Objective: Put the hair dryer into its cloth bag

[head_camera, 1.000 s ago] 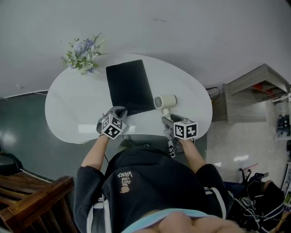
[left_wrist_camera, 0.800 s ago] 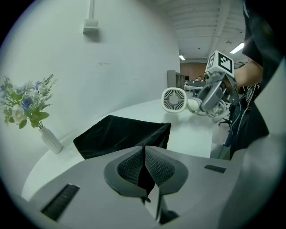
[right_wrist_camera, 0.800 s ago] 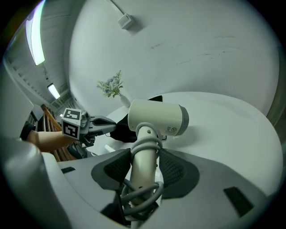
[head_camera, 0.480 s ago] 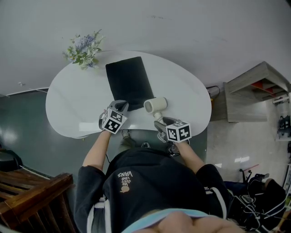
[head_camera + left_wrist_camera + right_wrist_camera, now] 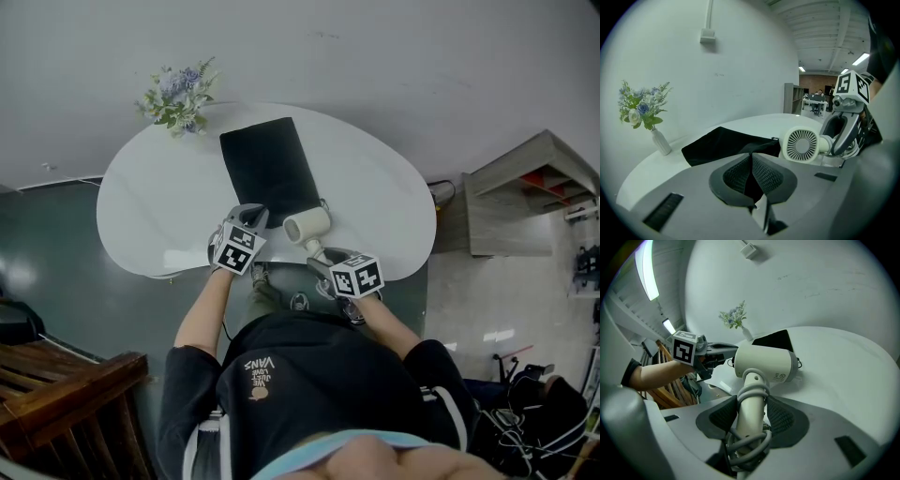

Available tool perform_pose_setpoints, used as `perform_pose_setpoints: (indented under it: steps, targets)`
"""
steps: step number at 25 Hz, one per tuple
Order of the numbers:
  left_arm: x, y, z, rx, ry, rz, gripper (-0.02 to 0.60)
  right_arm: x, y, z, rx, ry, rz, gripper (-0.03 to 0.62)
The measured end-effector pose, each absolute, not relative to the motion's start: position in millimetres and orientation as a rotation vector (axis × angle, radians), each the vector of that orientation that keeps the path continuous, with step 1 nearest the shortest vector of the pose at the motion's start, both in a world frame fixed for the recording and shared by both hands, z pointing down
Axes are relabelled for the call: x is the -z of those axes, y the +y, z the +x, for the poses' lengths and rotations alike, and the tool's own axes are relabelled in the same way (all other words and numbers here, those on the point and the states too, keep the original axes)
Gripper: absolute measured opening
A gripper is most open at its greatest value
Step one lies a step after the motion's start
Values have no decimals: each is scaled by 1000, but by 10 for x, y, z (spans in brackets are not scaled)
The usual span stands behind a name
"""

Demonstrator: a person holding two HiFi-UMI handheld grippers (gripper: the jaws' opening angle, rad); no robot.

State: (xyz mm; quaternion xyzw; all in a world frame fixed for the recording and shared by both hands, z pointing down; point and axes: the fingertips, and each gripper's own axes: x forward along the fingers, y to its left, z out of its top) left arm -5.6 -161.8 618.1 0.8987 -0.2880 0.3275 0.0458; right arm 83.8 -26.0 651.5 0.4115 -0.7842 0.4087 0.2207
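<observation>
A black cloth bag (image 5: pixel 267 169) lies flat on the white table (image 5: pixel 150 216), its near edge lifted. My left gripper (image 5: pixel 250 218) is shut on that near edge; dark cloth shows between its pads (image 5: pixel 761 174) in the left gripper view, and the bag (image 5: pixel 719 143) stretches away from it. My right gripper (image 5: pixel 320 259) is shut on the handle of a cream hair dryer (image 5: pixel 307 226), its grey cord coiled round the handle (image 5: pixel 751 394). The dryer's body (image 5: pixel 765 363) hangs just right of the bag's (image 5: pixel 777 339) near corner, its rear grille (image 5: pixel 802 145) facing the left gripper.
A small white vase of flowers (image 5: pixel 178 98) stands at the table's far left edge. A wooden shelf unit (image 5: pixel 525 187) is off to the right and a wooden chair (image 5: pixel 56 403) at lower left. The person's torso fills the near side.
The right gripper has carried the hair dryer leftward to the bag's near corner. The left gripper has lifted a little and turned, still holding the bag's edge.
</observation>
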Motion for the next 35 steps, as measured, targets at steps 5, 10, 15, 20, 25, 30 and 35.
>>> perform_pose_setpoints:
  steps: [5,10,15,20,25,30,35]
  targets:
    - [-6147,-1612,-42,-971,-904,2743,32,-6565,-173,688,-1131,-2178,1072,209]
    - [-6086,-1575,-16,-955,-905,2759,32,-6626,-149,566,-1130,-2179,1016,209]
    - [-6054,-1509,4,-948,-876,2780,32,-6690,-204,490,-1129,-2171,989,209]
    - [-6001,-1448,44,-960,-846,2824,32,-6717,-343,459,-1113,-2165,987,209]
    - [-6011,-1432,19,-989,-827,2832,32,-6681,-493,454,-1084,-2162,990,209]
    - [-6003,-1456,-29,-972,-822,2845,32,-6643,-564,416,-1062,-2158,991,209]
    - [-5949,-1429,-1,-947,-802,2869,32,-6668,-691,424,-1048,-2144,1007,209]
